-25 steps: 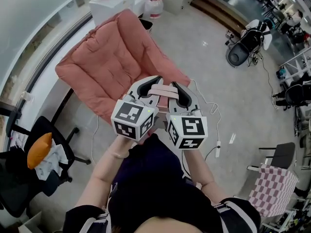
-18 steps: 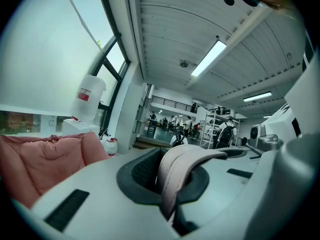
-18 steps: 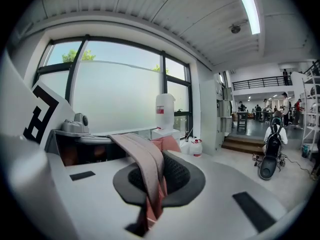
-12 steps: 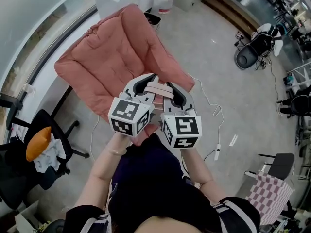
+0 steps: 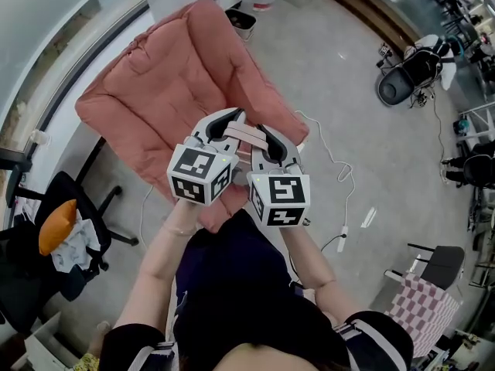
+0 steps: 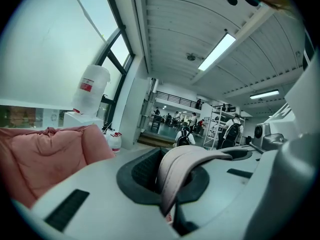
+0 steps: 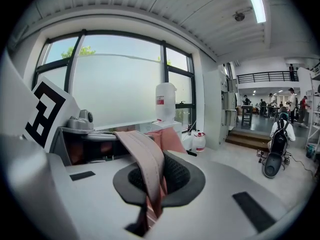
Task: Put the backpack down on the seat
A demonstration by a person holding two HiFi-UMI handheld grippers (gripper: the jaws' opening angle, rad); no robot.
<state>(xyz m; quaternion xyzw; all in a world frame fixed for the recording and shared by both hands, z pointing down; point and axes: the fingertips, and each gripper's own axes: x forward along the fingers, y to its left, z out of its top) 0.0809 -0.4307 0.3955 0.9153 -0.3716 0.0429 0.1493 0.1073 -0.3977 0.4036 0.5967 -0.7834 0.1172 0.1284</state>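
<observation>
Left gripper [image 5: 229,124] and right gripper [image 5: 261,136] clamp the pink strap [image 5: 244,132]; dropped on the seat [image 5: 155,83] edge, the backpack [image 5: 232,265] may slide off.

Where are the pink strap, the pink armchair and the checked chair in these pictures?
pink strap [image 5: 244,134], head view, middle of its visible stretch.
pink armchair [image 5: 166,76], head view, the quilted seat cushion.
checked chair [image 5: 419,311], head view, its checked cover.
</observation>
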